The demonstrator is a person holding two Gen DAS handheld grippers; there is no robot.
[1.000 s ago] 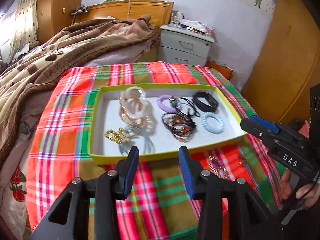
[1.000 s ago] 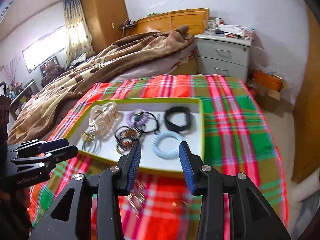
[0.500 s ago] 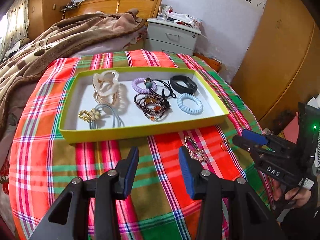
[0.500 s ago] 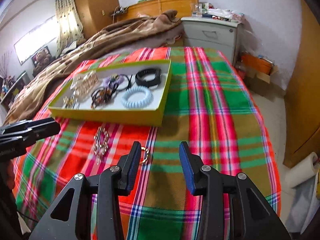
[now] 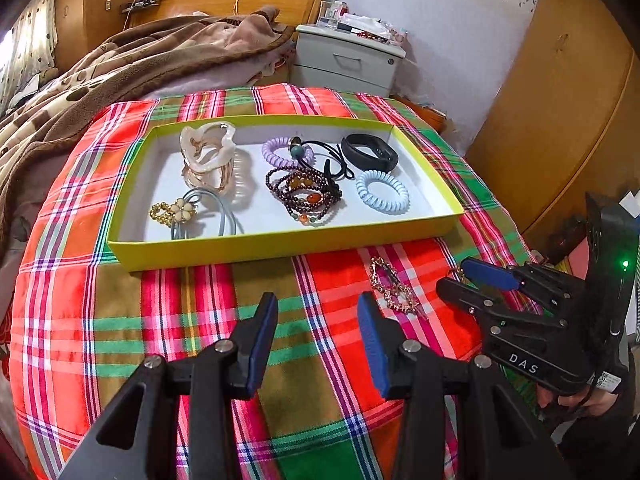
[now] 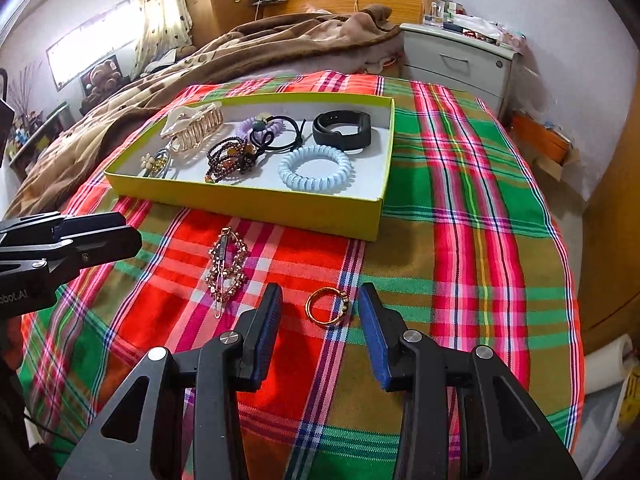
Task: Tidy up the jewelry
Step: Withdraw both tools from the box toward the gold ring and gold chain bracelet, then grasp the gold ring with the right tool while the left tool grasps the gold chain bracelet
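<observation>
My right tongs are spread wide and hang just above the plaid tablecloth, with a gold ring lying on the cloth in the gap between the two blue pads; neither pad touches it. Just left of the ring lies a rhinestone hair clip, also on the cloth, apart from the ring.

My left tongs are spread as well, with nothing between them but cloth. In the left wrist view the hair clip sits just right of them, and the right tongs come in from the right edge, held by a hand.

Beyond both loose pieces sits the yellow-green tray on the table. Inside it I see a cream claw clip, a flower hair tie, a lilac coil tie, a dark beaded bracelet, a black band and a pale blue coil tie. The blue coil lies nearest the tray's right front corner, the black band behind it.

A brown blanket covers the bed behind the table, and a grey nightstand stands by the wall.
</observation>
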